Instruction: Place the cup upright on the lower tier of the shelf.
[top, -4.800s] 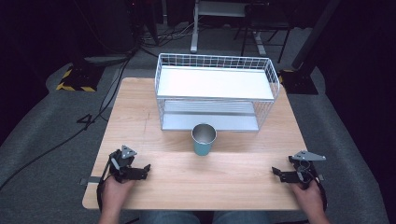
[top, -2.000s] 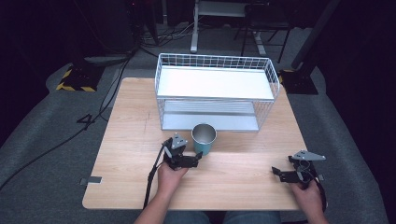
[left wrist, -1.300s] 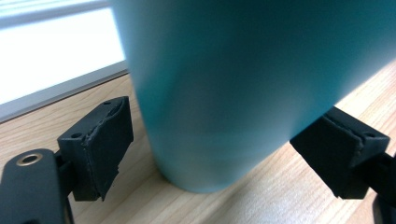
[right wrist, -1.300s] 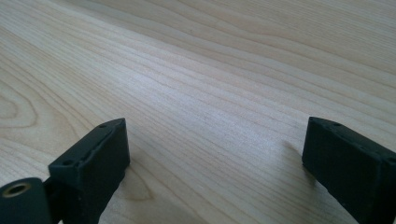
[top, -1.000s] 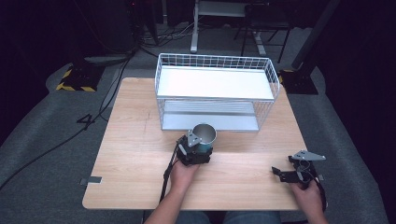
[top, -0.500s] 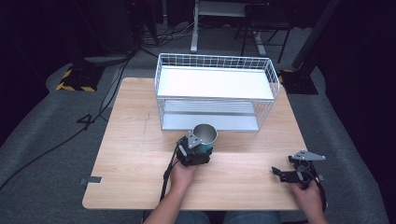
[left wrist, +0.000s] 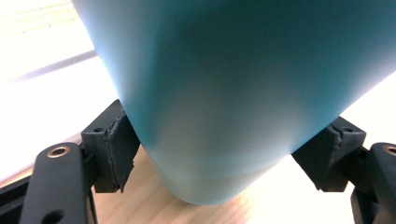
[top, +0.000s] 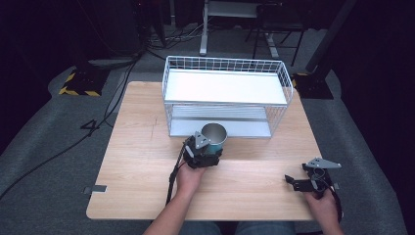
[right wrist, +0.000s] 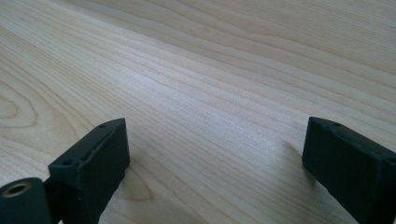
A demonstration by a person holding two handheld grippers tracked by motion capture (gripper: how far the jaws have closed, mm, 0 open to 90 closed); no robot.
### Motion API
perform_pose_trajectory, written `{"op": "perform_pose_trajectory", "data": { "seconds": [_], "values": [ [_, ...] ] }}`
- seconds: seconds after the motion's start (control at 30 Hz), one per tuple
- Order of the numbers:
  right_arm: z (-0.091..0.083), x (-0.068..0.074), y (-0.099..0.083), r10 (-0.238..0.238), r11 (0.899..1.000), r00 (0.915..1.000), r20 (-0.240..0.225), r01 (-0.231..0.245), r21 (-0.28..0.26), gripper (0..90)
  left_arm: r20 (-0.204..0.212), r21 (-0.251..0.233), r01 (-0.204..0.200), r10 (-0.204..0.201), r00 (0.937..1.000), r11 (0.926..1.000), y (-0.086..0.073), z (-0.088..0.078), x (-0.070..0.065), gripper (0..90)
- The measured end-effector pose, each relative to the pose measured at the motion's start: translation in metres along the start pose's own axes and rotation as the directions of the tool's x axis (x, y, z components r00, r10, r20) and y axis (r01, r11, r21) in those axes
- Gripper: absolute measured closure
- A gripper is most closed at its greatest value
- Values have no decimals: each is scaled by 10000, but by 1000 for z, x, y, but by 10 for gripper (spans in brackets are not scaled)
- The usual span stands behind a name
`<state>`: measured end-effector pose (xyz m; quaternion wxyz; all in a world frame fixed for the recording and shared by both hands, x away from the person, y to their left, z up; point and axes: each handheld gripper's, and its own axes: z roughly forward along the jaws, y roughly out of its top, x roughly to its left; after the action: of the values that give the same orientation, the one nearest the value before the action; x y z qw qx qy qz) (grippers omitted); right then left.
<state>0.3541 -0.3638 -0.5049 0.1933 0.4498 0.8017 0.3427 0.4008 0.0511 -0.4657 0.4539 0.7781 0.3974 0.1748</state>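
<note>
A teal metal cup (top: pixel 216 135) stands upright on the wooden table (top: pixel 137 147), just in front of the wire rack. My left gripper (top: pixel 211 147) reaches it from the near side and is shut on its lower part. In the left gripper view both pads (left wrist: pixel 119 149) press on the cup (left wrist: pixel 233 84) at opposite sides near its base, which rests on the wood. My right gripper (top: pixel 296 175) lies at the table's front right, open, with bare wood between its jaws, as the right gripper view (right wrist: pixel 215 154) shows.
A white wire rack (top: pixel 225 61) with an upper shelf and a lower shelf stands at the back middle of the table, right behind the cup. Beyond the table are a dark floor, cables and stand legs.
My left gripper came from the table's front left to the cup and closed around it; over the last second it has barely moved. The right gripper has stayed where it was.
</note>
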Motion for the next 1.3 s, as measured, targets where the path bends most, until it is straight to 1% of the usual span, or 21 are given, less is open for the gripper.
{"op": "perform_pose_trajectory", "data": {
  "seconds": [0.1,0.13,0.17,0.2,0.23,0.37,0.43,0.47,0.57,0.67,0.7,0.73,0.83,0.97,1.0,1.07,1.17,1.2,1.23,1.27,1.3],
  "values": [
    [0,0,0,2,10000,10000,-1,-2,0,76,26,-7,16,-16,10000,10000,5,0,2,235],
    [0,0,0,-1,10000,10000,0,1,0,75,63,-110,140,-139,9999,9998,9,1,3,235],
    [0,0,0,-2,10000,10000,0,2,-2,75,124,11,169,-169,9998,9999,12,2,5,235],
    [0,0,0,-2,10000,10000,0,2,-2,75,124,11,169,-169,9998,9999,12,2,5,235],
    [0,0,0,-1,10000,10000,-3,1,-1,75,108,-21,238,-238,9997,9997,16,4,5,234],
    [0,0,0,-4,10000,10000,-3,4,-3,75,90,-75,223,-223,9997,9997,21,8,7,234],
    [0,0,0,-2,10000,10000,0,2,-2,75,-35,-156,179,-179,9998,9997,27,13,8,234],
    [0,0,0,-4,10000,10000,-3,4,-1,75,-43,-301,213,-214,9998,9993,28,15,8,234],
    [0,0,0,-3,10000,10000,-1,3,-2,75,-76,-267,209,-211,9997,9994,33,18,9,234],
    [0,0,0,-2,10000,10000,-2,2,-2,75,-220,-274,134,-140,9997,9995,41,28,11,234],
    [0,0,0,-2,10000,10000,-2,2,-2,75,-220,-274,134,-140,9997,9995,41,28,11,234],
    [0,0,0,-1,10000,10000,-2,1,1,75,-219,-273,180,-186,9996,9995,44,32,12,234],
    [0,0,0,11,10000,10000,2,-11,-3,75,-305,-333,243,-253,9992,9992,48,38,16,233],
    [0,0,0,-31,10000,10000,-28,31,-6,79,-412,-311,210,-223,9989,9993,52,49,18,233],
    [0,0,0,-31,10000,10000,-28,31,-6,79,-412,-311,210,-223,9989,9993,52,49,18,233],
    [0,0,0,-92,10000,9999,-95,92,-5,79,-539,-540,420,-449,9975,9977,53,56,20,232],
    [0,0,0,-111,9999,9999,-121,111,-12,79,-580,-649,458,-496,9971,9968,54,60,21,232],
    [0,1,0,-131,9999,9998,-145,131,-14,80,-645,-746,550,-599,9961,9957,54,65,21,232],
    [0,1,0,-131,9999,9998,-145,131,-14,80,-645,-746,550,-599,9961,9957,54,65,21,232],
    [0,1,0,-136,9999,9998,-169,136,-22,80,-682,-948,730,-797,9945,9928,53,69,21,232],
    [0,1,0,-136,9999,9998,-169,136,-22,80,-682,-948,730,-797,9945,9928,53,69,21,232]
  ]
}}
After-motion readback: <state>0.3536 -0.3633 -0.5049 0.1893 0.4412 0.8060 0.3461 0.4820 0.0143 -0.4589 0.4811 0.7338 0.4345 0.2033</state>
